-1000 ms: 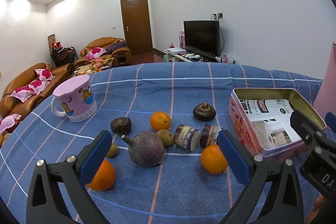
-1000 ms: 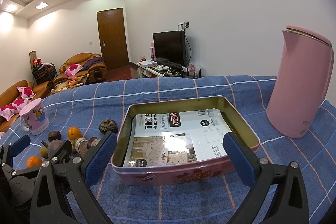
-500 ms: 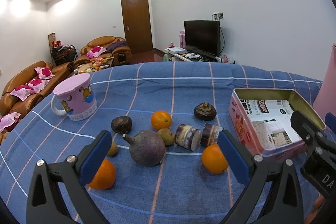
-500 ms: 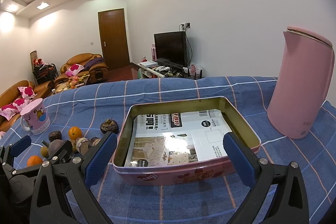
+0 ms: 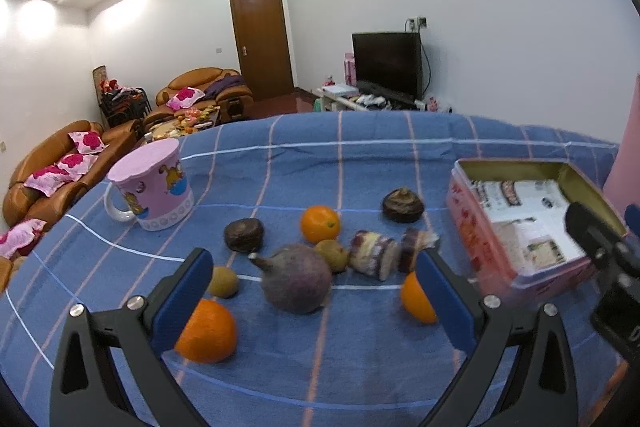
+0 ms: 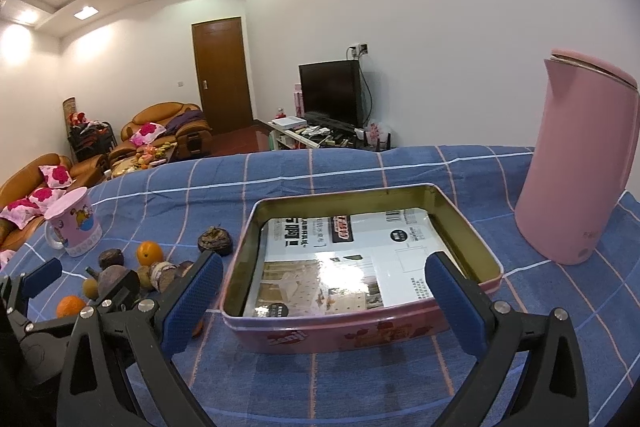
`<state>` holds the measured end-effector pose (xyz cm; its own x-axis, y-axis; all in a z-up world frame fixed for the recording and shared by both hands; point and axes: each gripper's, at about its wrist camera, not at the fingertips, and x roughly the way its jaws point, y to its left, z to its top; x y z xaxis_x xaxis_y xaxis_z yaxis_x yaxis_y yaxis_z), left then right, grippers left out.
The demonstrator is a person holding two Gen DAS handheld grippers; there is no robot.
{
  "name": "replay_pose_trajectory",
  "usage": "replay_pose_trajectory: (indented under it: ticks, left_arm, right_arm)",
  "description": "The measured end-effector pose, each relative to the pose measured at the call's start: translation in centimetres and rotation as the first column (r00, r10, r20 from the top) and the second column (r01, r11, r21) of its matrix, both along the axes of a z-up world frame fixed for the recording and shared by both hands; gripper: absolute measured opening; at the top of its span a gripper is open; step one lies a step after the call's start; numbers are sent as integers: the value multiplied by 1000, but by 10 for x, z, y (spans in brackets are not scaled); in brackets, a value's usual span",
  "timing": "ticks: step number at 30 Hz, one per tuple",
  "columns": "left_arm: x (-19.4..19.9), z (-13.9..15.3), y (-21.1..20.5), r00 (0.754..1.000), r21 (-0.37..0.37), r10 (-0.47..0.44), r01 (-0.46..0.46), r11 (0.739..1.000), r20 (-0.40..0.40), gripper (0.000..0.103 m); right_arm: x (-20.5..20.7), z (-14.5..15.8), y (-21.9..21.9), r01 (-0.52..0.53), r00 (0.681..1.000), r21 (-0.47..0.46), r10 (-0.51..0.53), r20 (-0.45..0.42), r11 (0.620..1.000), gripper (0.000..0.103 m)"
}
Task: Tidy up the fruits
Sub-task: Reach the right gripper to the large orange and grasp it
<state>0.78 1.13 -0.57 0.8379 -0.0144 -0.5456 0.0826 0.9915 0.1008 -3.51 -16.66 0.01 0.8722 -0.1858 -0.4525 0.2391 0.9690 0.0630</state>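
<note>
Several fruits lie on the blue checked cloth: a large purple fruit (image 5: 297,283), three oranges (image 5: 320,223) (image 5: 206,331) (image 5: 418,297), two cut purple pieces (image 5: 374,255), small brown fruits (image 5: 244,235) and a dark round one (image 5: 403,205). A pink tin (image 6: 360,267) lined with printed paper stands to their right, with no fruit in it. My left gripper (image 5: 314,297) is open and empty, just in front of the purple fruit. My right gripper (image 6: 324,305) is open and empty, at the tin's near wall.
A pink mug (image 5: 154,187) stands at the back left of the fruits. A tall pink kettle (image 6: 580,163) stands right of the tin. The table's far edge drops off to a living room with sofas and a TV.
The left gripper has moved slightly forward and down toward the fruits. The right gripper has barely shifted. Both stay open.
</note>
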Motion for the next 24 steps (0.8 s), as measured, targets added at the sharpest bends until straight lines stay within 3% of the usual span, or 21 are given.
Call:
replay_pose_trajectory:
  ticks: [3, 11, 19, 24]
  left_arm:
    - [7, -2, 18, 998, -12, 45, -45, 999, -44, 103]
    - [14, -11, 68, 985, -157, 59, -85, 984, -163, 103]
    - [16, -17, 74, 979, -105, 68, -90, 990, -191, 103]
    - [18, -20, 85, 975, -101, 53, -76, 992, -215, 103]
  right_arm:
    - [0, -1, 4, -27, 1000, 0, 27, 0, 1000, 102]
    - [5, -5, 23, -157, 987, 5, 157, -25, 988, 99]
    - [19, -14, 53, -291, 951, 20, 292, -104, 956, 70]
    - [38, -21, 78, -341, 927, -20, 333, -172, 940, 69]
